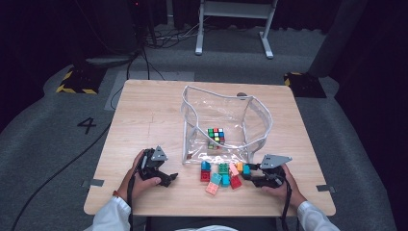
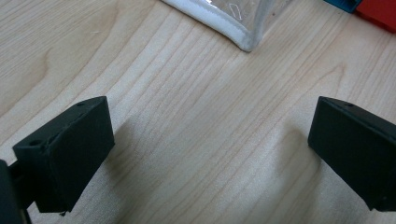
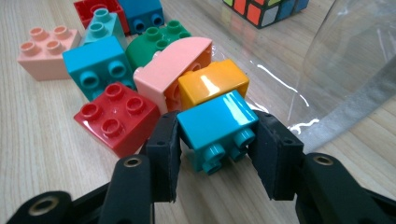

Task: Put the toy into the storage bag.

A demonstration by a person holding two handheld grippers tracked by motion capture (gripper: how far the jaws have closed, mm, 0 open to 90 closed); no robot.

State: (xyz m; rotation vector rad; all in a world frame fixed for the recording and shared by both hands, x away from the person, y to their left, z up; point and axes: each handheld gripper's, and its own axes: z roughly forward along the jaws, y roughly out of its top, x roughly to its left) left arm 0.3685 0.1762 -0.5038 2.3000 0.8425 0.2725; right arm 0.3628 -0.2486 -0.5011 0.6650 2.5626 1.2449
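Bench (image 1: pixel 149 115) carrying a clear pouch (image 1: pixel 223 120), open-topped, with a puzzle cube (image 1: pixel 216 136) inside; bricks (image 1: pixel 219 175) cluster just near of it. Right hand-held gripper (image 3: pixel 215 156) has its jaws clamped on the sides of a turquoise brick (image 3: pixel 217 122) at the cluster's right edge, touching an orange brick (image 3: pixel 212 84). Left hand-held gripper (image 2: pixel 205 149), jaws wide apart, rests over bare wood to the left. Advice: lift straight up before moving far, clearing the orange neighbour, then carry over the pouch rim.
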